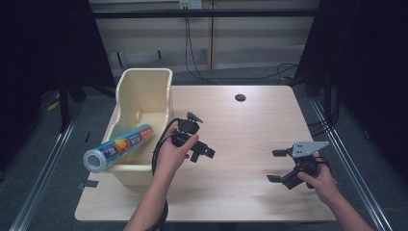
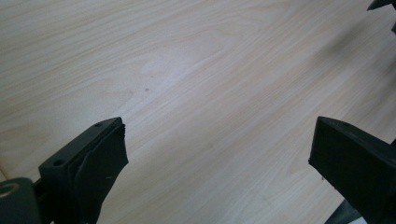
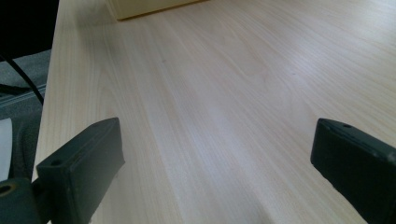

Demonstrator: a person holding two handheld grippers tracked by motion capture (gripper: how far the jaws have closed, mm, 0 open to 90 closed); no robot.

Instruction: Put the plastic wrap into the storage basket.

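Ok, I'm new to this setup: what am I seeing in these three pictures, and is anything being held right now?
A person at a pale wooden table holds a black two-jaw gripper in each hand. The high view looks down from above: the left gripper is beside a cream plastic bin, the right gripper is near the table's right side. A blue and silver foil-wrap roll lies across the bin's front rim. The other two pictures come from cameras riding on each gripper, looking along its jaws at bare wood. Both grippers are open and hold nothing.

A round black hole (image 1: 240, 97) sits at the far side of the wooden table (image 1: 250, 130). Black cables (image 1: 192, 53) hang down behind it.
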